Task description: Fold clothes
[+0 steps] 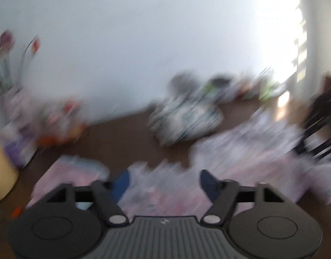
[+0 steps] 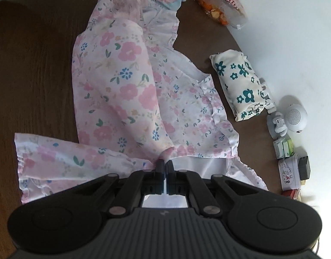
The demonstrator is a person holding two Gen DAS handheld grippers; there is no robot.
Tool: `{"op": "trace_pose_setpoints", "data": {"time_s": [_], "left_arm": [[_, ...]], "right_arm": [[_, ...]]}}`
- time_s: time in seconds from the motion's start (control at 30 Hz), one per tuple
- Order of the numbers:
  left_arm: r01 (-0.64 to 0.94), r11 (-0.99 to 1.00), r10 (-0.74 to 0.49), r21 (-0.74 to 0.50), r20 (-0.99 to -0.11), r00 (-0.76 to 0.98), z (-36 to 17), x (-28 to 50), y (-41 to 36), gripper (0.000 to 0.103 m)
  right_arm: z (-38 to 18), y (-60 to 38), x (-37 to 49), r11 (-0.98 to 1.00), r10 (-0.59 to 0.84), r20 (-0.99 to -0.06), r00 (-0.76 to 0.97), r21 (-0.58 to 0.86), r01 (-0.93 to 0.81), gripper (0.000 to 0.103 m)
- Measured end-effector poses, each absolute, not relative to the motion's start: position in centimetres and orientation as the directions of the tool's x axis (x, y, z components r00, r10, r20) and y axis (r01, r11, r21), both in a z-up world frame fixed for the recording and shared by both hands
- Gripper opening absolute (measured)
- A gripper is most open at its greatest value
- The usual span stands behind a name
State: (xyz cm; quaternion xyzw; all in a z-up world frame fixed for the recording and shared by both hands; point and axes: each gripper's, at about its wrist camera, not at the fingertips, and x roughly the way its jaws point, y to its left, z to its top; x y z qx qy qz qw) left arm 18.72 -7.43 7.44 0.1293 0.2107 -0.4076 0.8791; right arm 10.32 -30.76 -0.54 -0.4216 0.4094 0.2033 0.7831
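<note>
Two tongs work one thin pink floral dress (image 2: 122,90) spread ahead of them: the right gripper (image 2: 164,165) pinches its hem, the left gripper (image 1: 164,181) gapes empty above it. Light, limp cloth; seams and hems probably grip best.

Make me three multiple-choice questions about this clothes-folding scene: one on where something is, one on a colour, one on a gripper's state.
1. Where does the folded cream cloth bundle lie?
A. on the pink floral garment
B. beside it, on the brown wooden table
C. in a basket

2. What colour are the bundle's flowers?
A. teal
B. red
C. yellow

3. The right gripper is:
A. wide open
B. shut on nothing
C. shut on the pink floral garment

Answers: B, bare wood separates them; A, teal blooms on cream; C, its fingers pinch the fabric's edge.
</note>
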Motion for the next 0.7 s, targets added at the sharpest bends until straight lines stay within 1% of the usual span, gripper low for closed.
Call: {"op": "trace_pose_setpoints", "data": {"time_s": [0.07, 0.13, 0.17, 0.27, 0.3, 0.33, 0.37, 0.4, 0.47, 0.5, 0.53, 0.57, 0.6, 0.63, 0.67, 0.7], "left_arm": [[0.862, 0.507, -0.76, 0.015, -0.463, 0.456, 8.4, 17.5, -9.2, 0.084], [0.926, 0.378, -0.804, -0.016, -0.502, 0.319, 8.1, 16.8, -11.8, 0.084], [0.944, 0.331, -0.802, -0.021, -0.533, 0.269, 7.6, 16.5, -13.4, 0.084], [0.964, 0.265, -0.753, -0.018, -0.629, 0.195, 5.3, 16.6, -17.5, 0.083], [0.966, 0.255, -0.743, -0.035, -0.647, 0.173, 4.6, 17.0, -18.3, 0.077], [0.968, 0.246, -0.735, -0.054, -0.662, 0.15, 3.9, 17.5, -19.0, 0.054], [0.968, 0.238, -0.731, -0.083, -0.671, 0.122, 3.4, 18.0, -19.3, 0.035], [0.966, 0.23, -0.729, -0.116, -0.679, 0.092, 2.9, 18.6, -19.6, 0.0], [0.967, 0.21, -0.744, -0.142, -0.665, 0.064, 2.3, 18.9, -19.6, 0.001], [0.969, 0.204, -0.748, -0.141, -0.661, 0.061, 2.2, 18.8, -19.5, 0.001], [0.97, 0.199, -0.751, -0.137, -0.657, 0.061, 2.1, 18.6, -19.5, 0.001], [0.971, 0.194, -0.755, -0.137, -0.653, 0.059, 2.0, 18.4, -19.3, 0.001], [0.972, 0.19, -0.759, -0.139, -0.649, 0.056, 2.0, 18.2, -19.2, 0.001], [0.972, 0.191, -0.761, -0.136, -0.646, 0.059, 2.0, 18.1, -19.2, 0.001], [0.972, 0.192, -0.763, -0.132, -0.644, 0.063, 2.0, 18.1, -19.1, 0.001], [0.972, 0.195, -0.764, -0.129, -0.641, 0.068, 2.1, 17.9, -19.1, 0.001]], "right_arm": [[-0.5, -30.7, 10.2, 0.564, -0.021, -0.808, 0.589, -0.497, -0.66, 0.001], [-0.4, -30.7, 10.1, 0.566, -0.016, -0.803, 0.596, -0.498, -0.657, 0.001], [-0.4, -30.6, 10.0, 0.568, -0.013, -0.8, 0.6, -0.5, -0.654, 0.001], [-0.2, -30.6, 9.5, 0.578, -0.004, -0.79, 0.613, -0.502, -0.643, 0.001], [-0.1, -30.7, 9.3, 0.583, -0.002, -0.786, 0.618, -0.503, -0.638, 0.001], [0.0, -30.8, 9.2, 0.588, 0.0, -0.782, 0.623, -0.504, -0.632, 0.001], [0.1, -30.8, 8.9, 0.596, 0.003, -0.78, 0.626, -0.501, -0.627, 0.001], [0.3, -31.0, 8.6, 0.612, 0.007, -0.778, 0.628, -0.493, -0.618, 0.001], [0.7, -31.5, 7.8, 0.652, 0.014, -0.772, 0.635, -0.475, -0.591, 0.004], [1.1, -31.9, 7.2, 0.686, 0.019, -0.764, 0.645, -0.46, -0.564, 0.011], [1.5, -32.3, 6.3, 0.73, 0.025, -0.75, 0.661, -0.437, -0.525, 0.029], [1.9, -32.8, 5.2, 0.781, 0.036, -0.734, 0.678, -0.403, -0.478, 0.038], [2.4, -33.3, 3.9, 0.834, 0.049, -0.714, 0.698, -0.355, -0.423, 0.052], [2.8, -33.6, 2.7, 0.878, 0.069, -0.7, 0.71, -0.296, -0.377, 0.057], [3.1, -33.8, 1.5, 0.913, 0.094, -0.691, 0.717, -0.227, -0.339, 0.057], [3.3, -33.9, 0.4, 0.941, 0.118, -0.679, 0.724, -0.156, -0.3, 0.06]]}}
